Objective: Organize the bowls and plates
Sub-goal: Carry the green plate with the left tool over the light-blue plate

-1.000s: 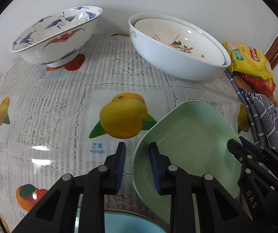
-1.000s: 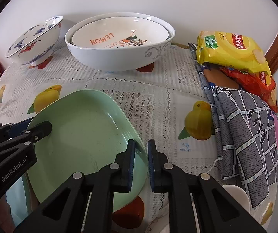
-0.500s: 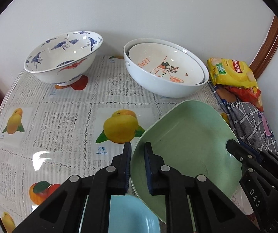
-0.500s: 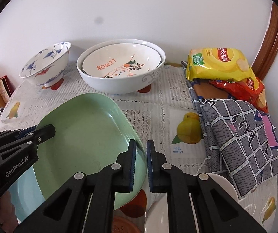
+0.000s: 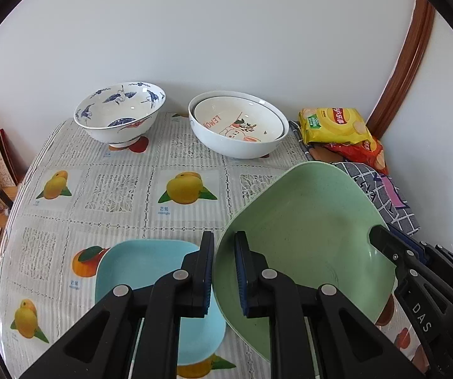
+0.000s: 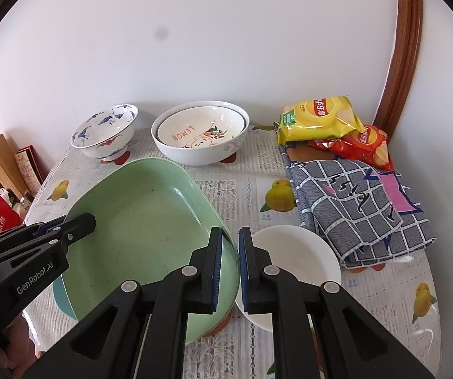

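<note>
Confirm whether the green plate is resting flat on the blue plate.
No: the green plate is tilted, gripped at opposite rims by both grippers, above the blue plate.

The green plate (image 6: pixel 150 221) looks like matt speckled plastic, same dull finish on the light blue plate (image 5: pixel 137 271). Bowls are all glossy glazed ceramic: the blue-and-white crane bowl (image 5: pixel 120 112), the nested LEMON bowl (image 6: pixel 201 129), the plain white bowl (image 6: pixel 292 259). Tablecloth (image 5: pixel 115 186) is shiny lace-print vinyl. Chip bags (image 6: pixel 318 120) are crinkly glossy foil, the checked cloth (image 6: pixel 362 208) is soft woven fabric. Both grippers are matt black plastic, blue pads (image 6: pixel 217 265) ribbed.
</note>
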### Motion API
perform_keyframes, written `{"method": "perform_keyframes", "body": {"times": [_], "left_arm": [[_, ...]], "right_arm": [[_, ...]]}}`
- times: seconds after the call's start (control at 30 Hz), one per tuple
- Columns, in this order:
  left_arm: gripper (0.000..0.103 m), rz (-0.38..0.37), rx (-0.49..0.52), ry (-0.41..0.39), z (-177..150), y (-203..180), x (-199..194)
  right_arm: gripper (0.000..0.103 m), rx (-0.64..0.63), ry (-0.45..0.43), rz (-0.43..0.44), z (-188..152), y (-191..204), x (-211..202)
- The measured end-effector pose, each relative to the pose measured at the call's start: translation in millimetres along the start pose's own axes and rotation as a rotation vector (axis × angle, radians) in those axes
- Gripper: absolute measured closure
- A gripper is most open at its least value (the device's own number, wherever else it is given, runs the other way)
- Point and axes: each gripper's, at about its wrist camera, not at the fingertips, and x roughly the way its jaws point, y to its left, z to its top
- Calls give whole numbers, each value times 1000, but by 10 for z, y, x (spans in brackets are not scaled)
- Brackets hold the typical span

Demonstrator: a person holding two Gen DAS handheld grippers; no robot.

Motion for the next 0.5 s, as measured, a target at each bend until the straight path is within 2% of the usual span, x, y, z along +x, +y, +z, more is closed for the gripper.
{"method": "perform_keyframes", "body": {"times": [0.2, 0.5], "left_arm": [[90, 1, -8, -18, -213, -47, -288], [90, 15, -5, -25, -439, -34, -522]], "right_arm": [[92, 19, -28, 7, -200, -48, -349], [91, 43, -36, 36, -432, -36, -579]]}}
